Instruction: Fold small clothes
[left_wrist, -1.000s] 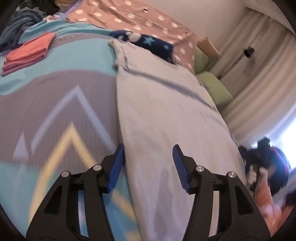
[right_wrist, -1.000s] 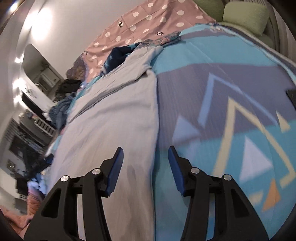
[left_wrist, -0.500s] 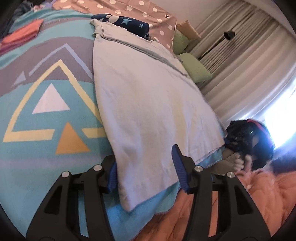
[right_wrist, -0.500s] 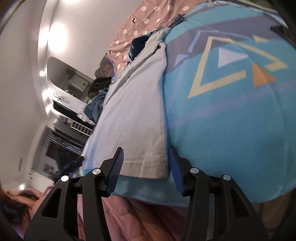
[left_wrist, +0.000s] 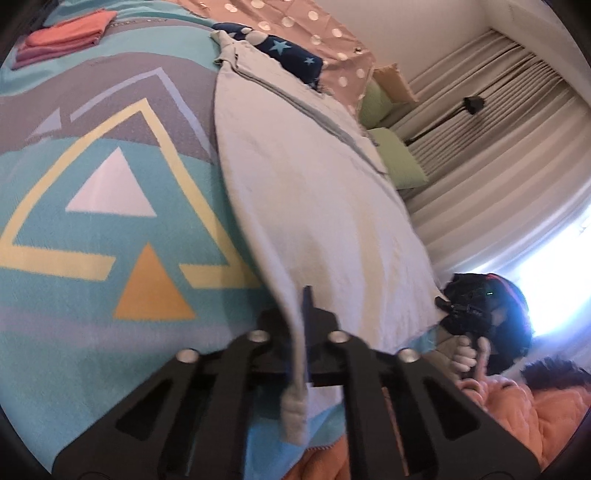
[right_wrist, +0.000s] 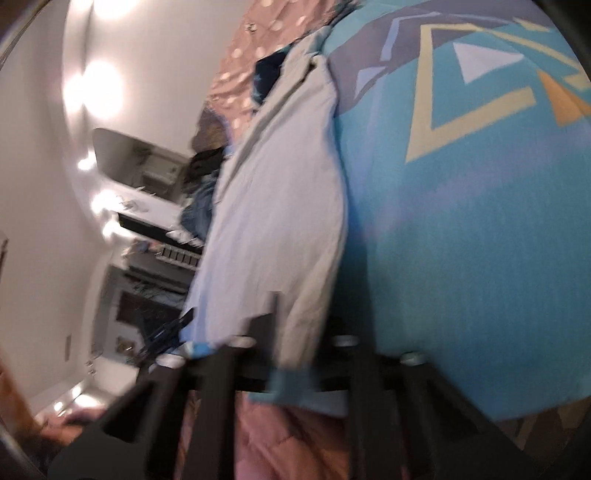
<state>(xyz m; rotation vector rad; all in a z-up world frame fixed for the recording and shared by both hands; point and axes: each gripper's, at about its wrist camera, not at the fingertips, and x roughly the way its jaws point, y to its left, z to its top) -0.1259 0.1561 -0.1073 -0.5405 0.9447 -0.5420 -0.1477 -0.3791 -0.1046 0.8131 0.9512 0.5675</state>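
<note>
A pale grey-blue garment (left_wrist: 314, 192) lies spread lengthwise on a turquoise patterned blanket (left_wrist: 92, 258). My left gripper (left_wrist: 301, 295) has its jaws closing tight on the garment's near left corner, and the cloth hangs out between the blue pads. In the right wrist view the same garment (right_wrist: 277, 184) runs away from me. My right gripper (right_wrist: 275, 299) is closing on its near right corner, with cloth pinched between the fingers. The view is blurred. From the left wrist view, the right gripper (left_wrist: 465, 310) shows at the garment's other near corner, held by a hand (left_wrist: 465, 358).
A folded orange and pink stack (left_wrist: 66, 37) sits at the far left. A navy star-print garment (left_wrist: 291, 55) and a polka-dot cover (left_wrist: 314, 26) lie beyond the garment's far end. Green pillows (left_wrist: 399, 162) and curtains stand right. An orange quilt (left_wrist: 517, 413) lies below the blanket edge.
Both grippers drew back to the garment's near edge and went from open to shut on its two near corners. The left corner now lifts slightly off the blanket.
</note>
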